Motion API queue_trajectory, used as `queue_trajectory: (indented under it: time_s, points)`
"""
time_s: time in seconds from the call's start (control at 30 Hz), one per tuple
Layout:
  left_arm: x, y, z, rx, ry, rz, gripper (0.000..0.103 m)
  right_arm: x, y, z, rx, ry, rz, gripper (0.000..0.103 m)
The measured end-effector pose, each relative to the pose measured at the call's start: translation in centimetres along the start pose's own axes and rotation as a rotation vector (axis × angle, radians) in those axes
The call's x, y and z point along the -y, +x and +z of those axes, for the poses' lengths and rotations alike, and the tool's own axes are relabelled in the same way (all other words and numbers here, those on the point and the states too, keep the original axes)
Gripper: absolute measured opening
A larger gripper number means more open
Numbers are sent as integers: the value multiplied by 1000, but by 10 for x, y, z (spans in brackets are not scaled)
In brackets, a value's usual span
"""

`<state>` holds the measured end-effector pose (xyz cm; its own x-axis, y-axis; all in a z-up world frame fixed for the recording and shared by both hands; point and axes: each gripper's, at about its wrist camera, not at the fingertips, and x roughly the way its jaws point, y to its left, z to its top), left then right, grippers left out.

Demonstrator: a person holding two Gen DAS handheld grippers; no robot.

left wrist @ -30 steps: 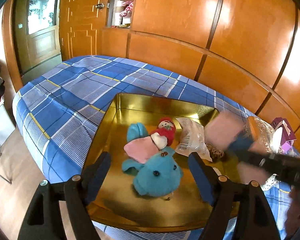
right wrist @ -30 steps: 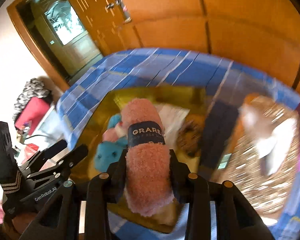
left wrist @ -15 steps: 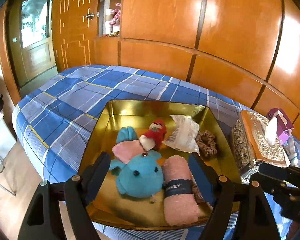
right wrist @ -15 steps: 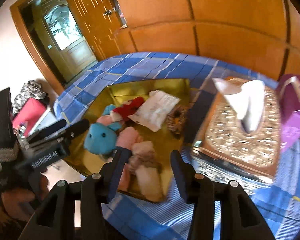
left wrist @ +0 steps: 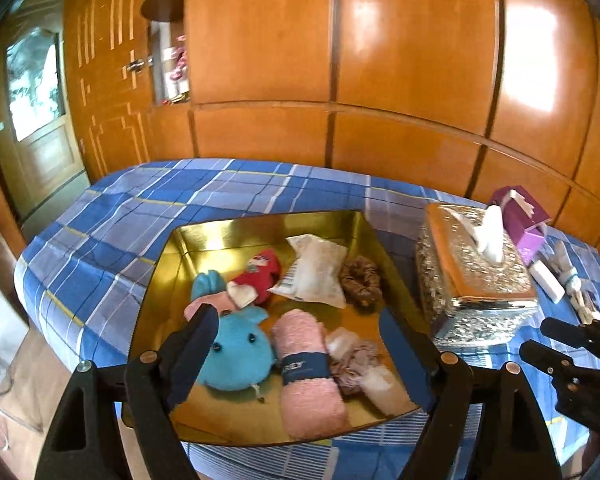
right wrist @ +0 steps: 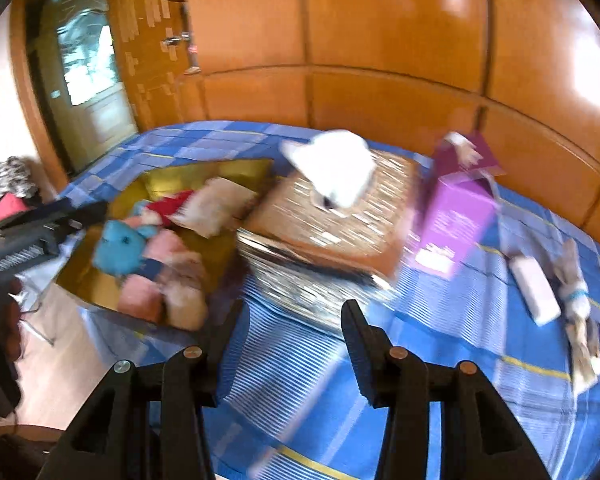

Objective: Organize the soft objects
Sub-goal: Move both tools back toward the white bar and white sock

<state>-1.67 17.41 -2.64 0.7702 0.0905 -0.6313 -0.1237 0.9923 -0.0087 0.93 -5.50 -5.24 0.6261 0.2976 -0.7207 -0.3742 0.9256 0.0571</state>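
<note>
A gold tray (left wrist: 260,228) on the blue checked bedspread holds a blue plush (left wrist: 240,352), a pink rolled towel with a dark band (left wrist: 306,376), a red doll (left wrist: 260,274), a white packet (left wrist: 320,268), a brown scrunchie (left wrist: 360,280) and a pale bundled item (left wrist: 356,360). My left gripper (left wrist: 298,314) hangs open over the tray's near side, with nothing between its fingers. My right gripper (right wrist: 292,308) is open and empty above the bedspread, right of the tray (right wrist: 204,172) and in front of the tissue box (right wrist: 332,224). It also shows at the right edge (left wrist: 560,340).
An ornate silver tissue box (left wrist: 476,280) stands right of the tray, with a purple carton (left wrist: 524,216) behind it. A white bar (right wrist: 534,288) and a small pale cloth figure (right wrist: 576,280) lie on the bedspread (right wrist: 420,360) at the right. Wooden wardrobe panels run behind the bed.
My right gripper let go of the pink towel roll, which now lies in the tray, and swung away to the right. The left gripper shifted and rolled a little, staying open.
</note>
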Motion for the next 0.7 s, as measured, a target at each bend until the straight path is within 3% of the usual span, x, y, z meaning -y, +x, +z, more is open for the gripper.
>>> queue_trajectory:
  time_s: [0.37,0.7]
  points:
    - [48,-10,4,0,108,-88,84,96,0,-67,-169,198,-241,48]
    - [99,-18,10,5,212,-182,84,147,-15,-102,-200,306,-368,48]
